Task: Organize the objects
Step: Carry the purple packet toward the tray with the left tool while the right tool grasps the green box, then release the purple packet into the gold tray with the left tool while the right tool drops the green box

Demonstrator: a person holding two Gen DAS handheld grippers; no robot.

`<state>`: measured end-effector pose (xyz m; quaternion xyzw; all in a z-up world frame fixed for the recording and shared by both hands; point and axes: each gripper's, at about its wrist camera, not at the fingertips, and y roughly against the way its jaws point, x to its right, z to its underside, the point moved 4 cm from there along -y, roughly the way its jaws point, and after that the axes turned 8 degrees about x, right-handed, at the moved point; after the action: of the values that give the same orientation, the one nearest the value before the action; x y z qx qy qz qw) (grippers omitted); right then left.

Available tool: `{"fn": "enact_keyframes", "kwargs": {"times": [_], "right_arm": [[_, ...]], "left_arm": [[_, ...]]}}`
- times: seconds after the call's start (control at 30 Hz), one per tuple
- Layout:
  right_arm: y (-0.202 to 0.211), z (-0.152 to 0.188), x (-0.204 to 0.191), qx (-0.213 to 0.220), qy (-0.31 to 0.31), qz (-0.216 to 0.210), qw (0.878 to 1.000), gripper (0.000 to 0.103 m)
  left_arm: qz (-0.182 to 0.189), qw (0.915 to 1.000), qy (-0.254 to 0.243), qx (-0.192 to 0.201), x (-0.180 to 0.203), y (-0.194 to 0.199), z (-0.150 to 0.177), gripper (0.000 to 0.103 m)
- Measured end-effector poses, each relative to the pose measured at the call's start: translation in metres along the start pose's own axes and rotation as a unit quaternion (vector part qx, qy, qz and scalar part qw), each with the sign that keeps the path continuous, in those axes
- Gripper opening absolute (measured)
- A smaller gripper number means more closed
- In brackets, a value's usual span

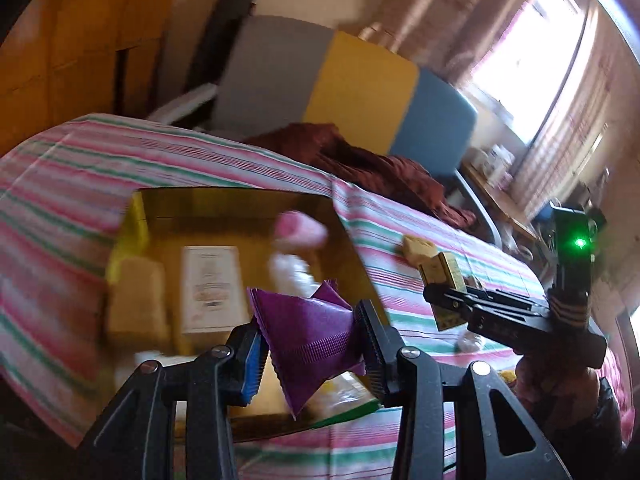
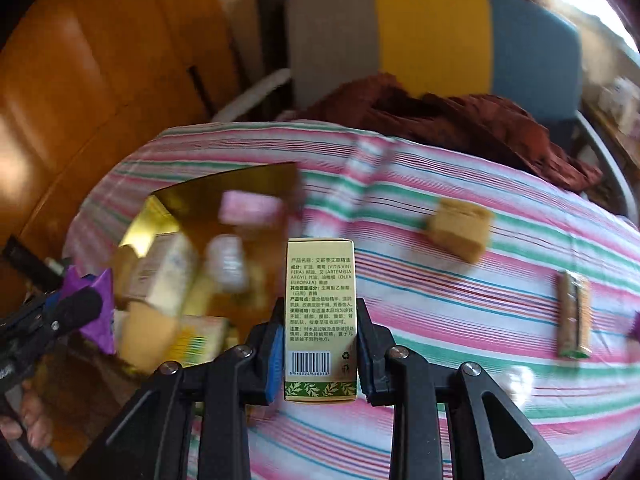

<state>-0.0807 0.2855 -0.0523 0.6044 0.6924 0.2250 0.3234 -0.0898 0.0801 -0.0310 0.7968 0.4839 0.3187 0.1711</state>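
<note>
Striped bedcover (image 1: 60, 184), left view: left gripper (image 1: 312, 338) clamped on soft, light purple packet (image 1: 308, 320) above gold box (image 1: 240, 208), pinched mid-body; right view: right gripper (image 2: 320, 344) clamped across stiff, light carton (image 2: 320, 320), held over bedcover beside box.

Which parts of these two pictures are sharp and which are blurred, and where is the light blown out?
Left wrist view: the purple sachet between the fingers is sharp, the gold box behind it is smeared, and the window is washed out white. Right wrist view: the printed carton is crisp enough to read, while the striped cloth and the tan block are streaked.
</note>
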Motion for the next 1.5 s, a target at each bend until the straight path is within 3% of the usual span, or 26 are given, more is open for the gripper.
{"fn": "enact_keyframes", "kwargs": {"times": [0.23, 0.43, 0.67, 0.83, 0.87, 0.97, 1.03, 1.13, 1.5], "right_arm": [[-0.005, 0.008, -0.059, -0.005, 0.037, -0.033, 0.999, 0.03], [-0.01, 0.019, -0.071, -0.02, 0.047, -0.033, 0.998, 0.03], [-0.018, 0.007, -0.067, -0.02, 0.053, -0.018, 0.998, 0.03], [-0.037, -0.019, -0.06, -0.006, 0.047, 0.007, 0.999, 0.031], [-0.04, -0.024, -0.058, -0.004, 0.042, 0.012, 0.999, 0.033], [-0.043, -0.03, -0.052, -0.002, 0.031, 0.019, 0.999, 0.059], [-0.041, -0.026, -0.049, -0.002, 0.025, 0.015, 1.0, 0.061], [-0.039, -0.012, -0.045, -0.01, 0.022, 0.018, 1.0, 0.064], [-0.03, 0.022, -0.05, -0.021, -0.001, 0.001, 1.0, 0.086]], "left_arm": [[-0.014, 0.9994, 0.025, 0.022, -0.041, 0.029, 0.013, 0.042], [-0.025, 0.9983, 0.051, 0.016, -0.067, 0.032, 0.024, 0.042], [-0.005, 0.9991, 0.034, 0.024, -0.053, 0.018, 0.003, 0.042], [0.001, 0.9996, 0.001, 0.029, -0.027, -0.014, -0.028, 0.045], [-0.003, 0.9997, -0.007, 0.023, -0.023, -0.024, -0.033, 0.049], [-0.005, 1.0, 0.002, 0.0, -0.019, -0.05, -0.042, 0.058], [-0.023, 0.9997, 0.003, -0.011, -0.02, -0.06, -0.042, 0.063], [-0.016, 0.9994, 0.022, -0.021, -0.025, -0.061, -0.034, 0.063], [-0.06, 0.998, 0.012, -0.015, -0.034, -0.023, 0.003, 0.063]]}}
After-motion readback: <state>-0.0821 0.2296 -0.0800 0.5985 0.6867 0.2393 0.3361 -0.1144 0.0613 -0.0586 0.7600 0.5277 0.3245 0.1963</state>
